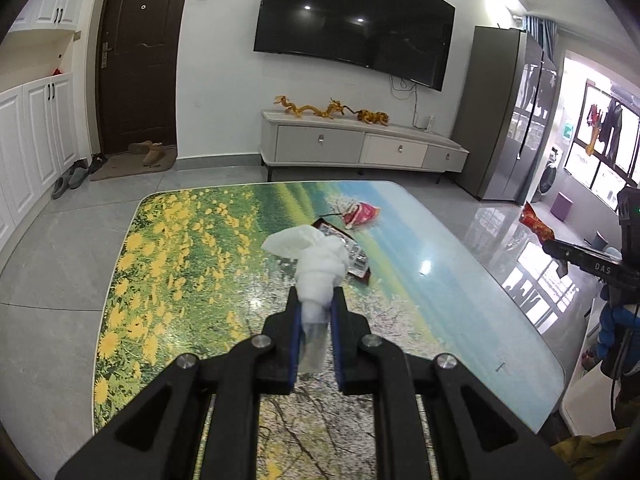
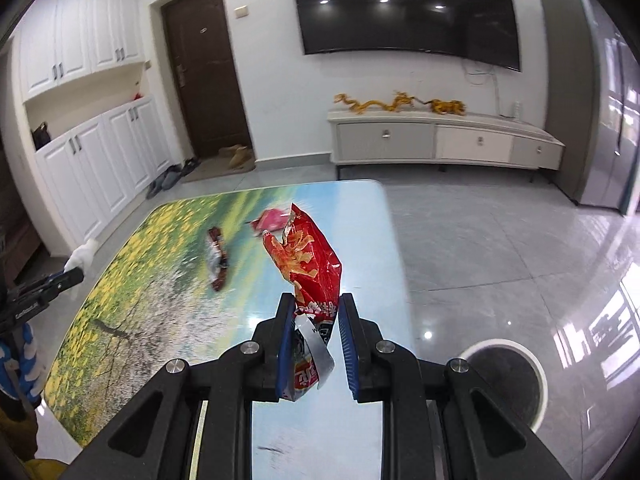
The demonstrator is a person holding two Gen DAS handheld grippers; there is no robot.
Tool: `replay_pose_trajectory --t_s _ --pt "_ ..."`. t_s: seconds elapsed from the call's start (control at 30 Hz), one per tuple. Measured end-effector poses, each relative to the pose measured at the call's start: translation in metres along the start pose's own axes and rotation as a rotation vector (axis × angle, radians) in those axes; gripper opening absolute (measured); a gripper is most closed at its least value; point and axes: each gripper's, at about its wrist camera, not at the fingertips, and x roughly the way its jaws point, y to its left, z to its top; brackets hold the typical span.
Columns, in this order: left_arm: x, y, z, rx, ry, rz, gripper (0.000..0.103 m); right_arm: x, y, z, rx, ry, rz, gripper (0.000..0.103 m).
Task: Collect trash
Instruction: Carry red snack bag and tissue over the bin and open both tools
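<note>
From the left wrist camera, the left gripper [image 1: 316,304] had its jaws clamped on a wad of white tissue [image 1: 316,258], held clear above the table [image 1: 168,264], whose top bore a printed landscape of yellow flowers and sky. Two pieces of trash lay on that table beyond the wad: a dark snack wrapper [image 1: 352,252] and, farther off, a small pink-red packet [image 1: 360,214]. At the right edge the right gripper [image 1: 560,254] carried a scrap of red foil; white letters on its arm read "DAS", the rest cut off.

From the right wrist camera, the right gripper [image 2: 314,312] had its jaws clamped on the lower part of a crumpled red chip bag [image 2: 310,264], printed with fried strips and large white Chinese characters, blurred beyond reading. A round white-rimmed bin [image 2: 536,364] with a dark liner stood on the floor just beside the table's right edge, probably where both loads were bound. The left gripper [image 2: 76,270] showed at far left with its tissue; its small label was illegible.
</note>
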Motion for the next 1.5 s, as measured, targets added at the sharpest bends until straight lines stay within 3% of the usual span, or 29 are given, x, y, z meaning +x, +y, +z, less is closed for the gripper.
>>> replay_pose_trajectory --t_s 0.37,0.67,0.87,1.1,1.3,1.43,1.5 --pt "0.016 -0.053 0.003 0.089 0.06 -0.035 0.012 -0.03 -0.067 -0.026 0.107 -0.037 -0.069 0.021" --pt "0.054 -0.128 0.014 0.217 0.161 -0.107 0.012 -0.028 -0.123 -0.051 0.225 -0.041 -0.081 0.021" --pt "0.094 -0.199 0.018 0.335 0.244 -0.176 0.012 -0.025 -0.166 -0.07 0.314 -0.034 -0.101 0.021" --pt "0.16 -0.316 0.027 0.487 0.321 -0.27 0.015 -0.017 -0.219 -0.089 0.386 -0.013 -0.15 0.021" --pt "0.221 -0.408 0.021 0.491 0.431 -0.392 0.015 0.0 -0.27 -0.106 0.435 0.036 -0.21 0.021" --pt "0.253 -0.448 0.014 0.479 0.489 -0.442 0.015 0.015 -0.297 -0.121 0.476 0.075 -0.227 0.023" --pt "0.266 -0.459 0.011 0.47 0.507 -0.453 0.024 0.023 -0.308 -0.128 0.488 0.103 -0.238 0.024"
